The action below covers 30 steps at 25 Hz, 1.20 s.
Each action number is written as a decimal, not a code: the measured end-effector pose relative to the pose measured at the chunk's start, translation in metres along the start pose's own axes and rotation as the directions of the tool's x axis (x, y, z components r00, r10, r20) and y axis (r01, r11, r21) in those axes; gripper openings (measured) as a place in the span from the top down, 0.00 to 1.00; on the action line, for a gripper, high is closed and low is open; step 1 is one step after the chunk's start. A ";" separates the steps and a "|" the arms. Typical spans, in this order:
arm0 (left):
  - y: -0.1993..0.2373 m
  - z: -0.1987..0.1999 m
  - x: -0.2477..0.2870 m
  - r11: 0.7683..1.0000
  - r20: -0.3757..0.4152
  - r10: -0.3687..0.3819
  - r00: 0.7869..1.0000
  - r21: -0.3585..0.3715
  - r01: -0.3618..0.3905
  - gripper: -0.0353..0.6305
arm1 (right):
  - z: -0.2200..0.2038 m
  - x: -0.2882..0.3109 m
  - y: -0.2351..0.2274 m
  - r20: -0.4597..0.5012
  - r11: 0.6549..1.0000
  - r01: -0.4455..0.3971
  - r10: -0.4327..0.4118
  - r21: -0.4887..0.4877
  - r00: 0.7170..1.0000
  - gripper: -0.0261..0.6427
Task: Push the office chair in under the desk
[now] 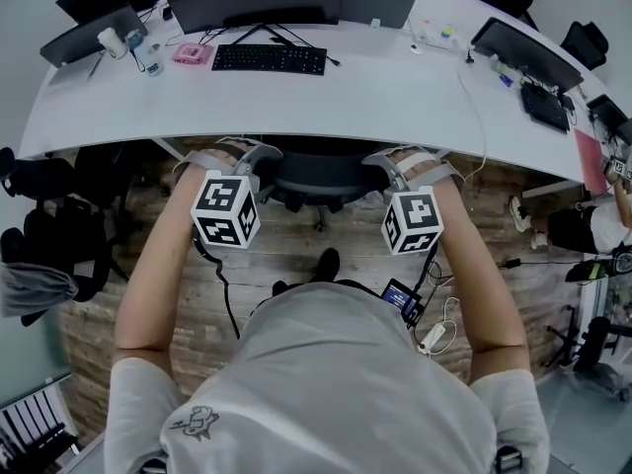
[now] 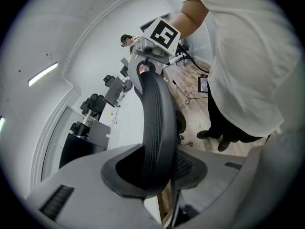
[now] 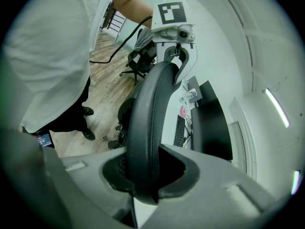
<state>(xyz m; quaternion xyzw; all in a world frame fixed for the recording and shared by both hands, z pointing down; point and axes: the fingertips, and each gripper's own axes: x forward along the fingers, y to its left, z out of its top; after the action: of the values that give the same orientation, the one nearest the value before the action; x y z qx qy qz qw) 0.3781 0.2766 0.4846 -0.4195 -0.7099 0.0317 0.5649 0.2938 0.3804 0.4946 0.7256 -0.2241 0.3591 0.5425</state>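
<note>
The black office chair (image 1: 321, 176) stands at the white curved desk (image 1: 395, 97), its seat under the desktop and only its backrest top and a caster showing. My left gripper (image 1: 242, 154) is shut on the left end of the backrest's top rim, and my right gripper (image 1: 397, 160) is shut on the right end. In the left gripper view the mesh backrest rim (image 2: 155, 123) runs up from between the jaws of the left gripper (image 2: 155, 178) to the other gripper. The right gripper view shows the same rim (image 3: 150, 128) pinched in my right gripper (image 3: 150, 178).
A keyboard (image 1: 269, 59), dark monitors (image 1: 257, 3) and a pink item (image 1: 192, 54) sit on the desk. Other black chairs (image 1: 49, 225) stand at the left. Another person's legs (image 1: 578, 230) are at the right. A power strip (image 1: 432, 339) and cables lie on the wooden floor.
</note>
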 end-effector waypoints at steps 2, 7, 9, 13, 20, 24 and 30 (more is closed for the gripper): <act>0.002 -0.003 0.000 1.000 0.003 -0.003 1.000 0.003 0.003 0.75 | 0.002 0.002 -0.002 0.000 1.000 -0.006 0.006 0.006 1.000 0.86; 0.002 -0.006 0.000 1.000 0.004 0.003 1.000 0.009 -0.003 0.75 | 0.004 0.003 -0.001 0.000 1.000 -0.006 0.006 0.008 1.000 0.86; 0.002 -0.006 -0.001 1.000 0.008 0.011 1.000 0.007 -0.011 0.75 | 0.005 0.003 -0.001 -0.003 1.000 0.003 -0.003 0.014 1.000 0.85; 0.007 -0.005 -0.003 0.999 0.030 0.050 0.998 -0.023 -0.049 0.72 | 0.005 0.000 -0.005 -0.001 0.997 0.047 -0.047 0.061 0.999 0.82; 0.009 -0.010 -0.025 0.987 0.070 0.126 0.990 -0.104 -0.119 0.59 | 0.019 -0.016 -0.008 -0.028 0.990 0.080 -0.077 0.118 0.997 0.68; 0.003 -0.007 -0.050 0.980 0.113 0.151 0.982 -0.146 -0.134 0.59 | 0.034 -0.032 -0.004 -0.020 0.984 0.089 -0.087 0.154 0.996 0.67; -0.006 0.001 -0.091 0.948 0.221 0.224 0.949 -0.275 -0.160 0.59 | 0.070 -0.057 -0.001 0.031 0.955 0.116 -0.129 0.274 0.991 0.67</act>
<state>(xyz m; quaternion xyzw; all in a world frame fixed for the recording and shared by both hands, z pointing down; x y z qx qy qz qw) 0.3744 0.2158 0.4171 -0.5485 -0.7288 0.0485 0.4070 0.2770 0.3107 0.4397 0.8141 -0.1404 0.3345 0.4535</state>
